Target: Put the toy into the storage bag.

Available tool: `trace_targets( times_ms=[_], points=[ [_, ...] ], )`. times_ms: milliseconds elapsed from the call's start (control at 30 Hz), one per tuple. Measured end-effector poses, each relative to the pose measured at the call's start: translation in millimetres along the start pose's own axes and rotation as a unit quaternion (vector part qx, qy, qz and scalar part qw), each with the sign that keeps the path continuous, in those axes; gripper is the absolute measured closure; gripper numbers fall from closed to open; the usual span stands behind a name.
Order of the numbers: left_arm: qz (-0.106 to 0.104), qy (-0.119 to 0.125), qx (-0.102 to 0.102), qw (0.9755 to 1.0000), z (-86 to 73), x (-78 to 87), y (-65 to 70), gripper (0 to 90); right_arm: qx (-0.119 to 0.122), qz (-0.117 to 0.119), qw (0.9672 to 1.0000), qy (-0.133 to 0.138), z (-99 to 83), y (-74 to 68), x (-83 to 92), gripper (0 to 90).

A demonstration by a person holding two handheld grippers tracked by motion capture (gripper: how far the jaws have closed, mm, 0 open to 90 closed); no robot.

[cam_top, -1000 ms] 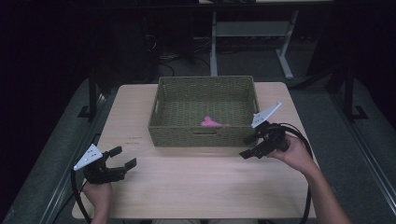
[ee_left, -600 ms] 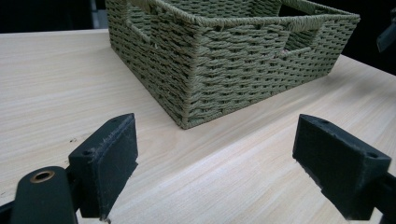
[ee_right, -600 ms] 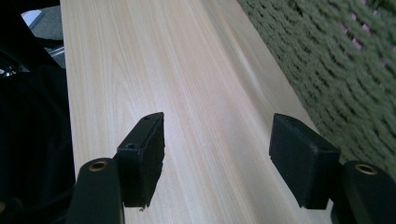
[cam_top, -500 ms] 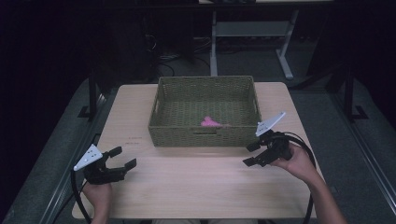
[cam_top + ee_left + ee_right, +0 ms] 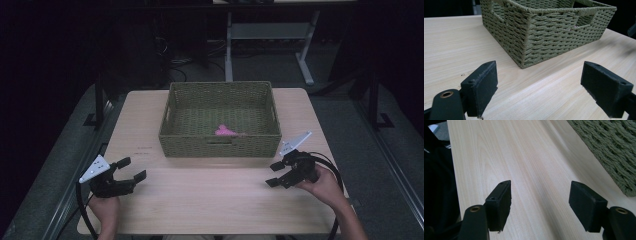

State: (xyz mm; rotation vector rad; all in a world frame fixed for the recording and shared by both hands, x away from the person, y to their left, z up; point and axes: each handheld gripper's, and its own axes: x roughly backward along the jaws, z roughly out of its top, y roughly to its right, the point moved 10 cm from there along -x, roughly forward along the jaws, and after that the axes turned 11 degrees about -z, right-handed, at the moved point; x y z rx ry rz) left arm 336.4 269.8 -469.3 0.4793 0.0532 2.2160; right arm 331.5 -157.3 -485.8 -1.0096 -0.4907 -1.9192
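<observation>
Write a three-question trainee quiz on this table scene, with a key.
1. True or false: the pink item lies inside the woven basket.
2. Which hand-held gripper is nearer the basket's front wall? A) left hand-held gripper B) right hand-held gripper
3. What is between the right hand-held gripper's jaws?

Key: 1. True. 2. B. 3. Nothing; the jaws stand open over the bare wooden table.

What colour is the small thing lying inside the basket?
Pink; the small thing shows best in the high view.
</observation>
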Motion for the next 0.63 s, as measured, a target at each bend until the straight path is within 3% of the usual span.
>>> trace_targets(
  times_ms=[467,633],
  points=[
    [0.0,0.0,0.001,1.0,-0.3,0.4,0.5,13.5,-0.019,-0.017,0.9995,0.02,-19.8,-7.4,5.1,33.6],
    [-0.002,-0.004,0.0,1.0,-1.0,-0.3,2.7,13.5,-0.029,-0.04,0.9982,0.036,-25.4,-15.4,10.7,26.0]
  ],
)
